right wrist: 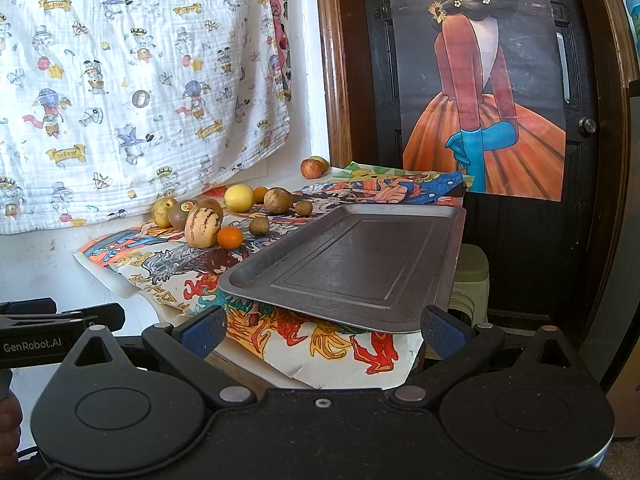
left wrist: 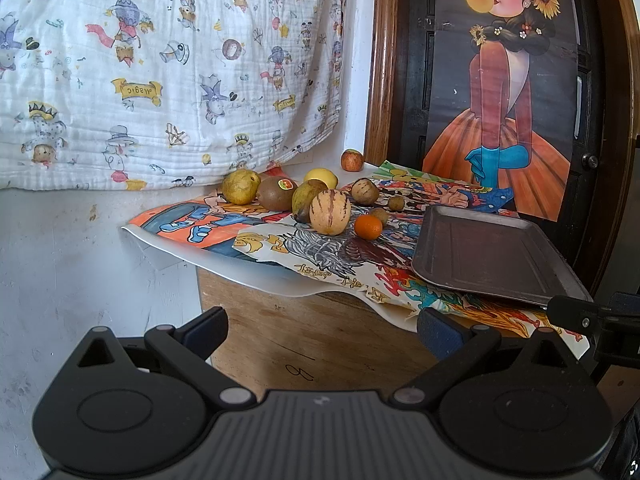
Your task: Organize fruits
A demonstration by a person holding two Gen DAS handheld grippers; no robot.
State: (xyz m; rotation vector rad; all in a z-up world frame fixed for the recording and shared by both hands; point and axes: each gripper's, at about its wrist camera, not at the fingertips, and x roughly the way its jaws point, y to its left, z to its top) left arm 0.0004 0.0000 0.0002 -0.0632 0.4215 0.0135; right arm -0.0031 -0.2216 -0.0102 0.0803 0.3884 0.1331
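Several fruits lie in a loose group on a table covered with cartoon paper: a striped pepino melon [left wrist: 330, 214] [right wrist: 203, 226], a small orange [left wrist: 368, 227] [right wrist: 230, 237], a kiwi with a sticker [left wrist: 277, 193], green pears [left wrist: 241, 187], a yellow lemon [left wrist: 321, 177] [right wrist: 238, 197] and a red apple [left wrist: 352, 159] [right wrist: 311, 168] at the back. An empty dark metal tray [left wrist: 496, 256] [right wrist: 352, 268] sits at the right. My left gripper [left wrist: 322, 330] and right gripper [right wrist: 324, 330] are both open, empty, in front of the table's near edge.
A patterned white cloth [left wrist: 168, 72] hangs on the wall behind the fruit. A dark door with a girl poster [right wrist: 480, 80] stands behind the tray. A pale green stool [right wrist: 470, 280] is right of the table. The tray overhangs the table's front edge.
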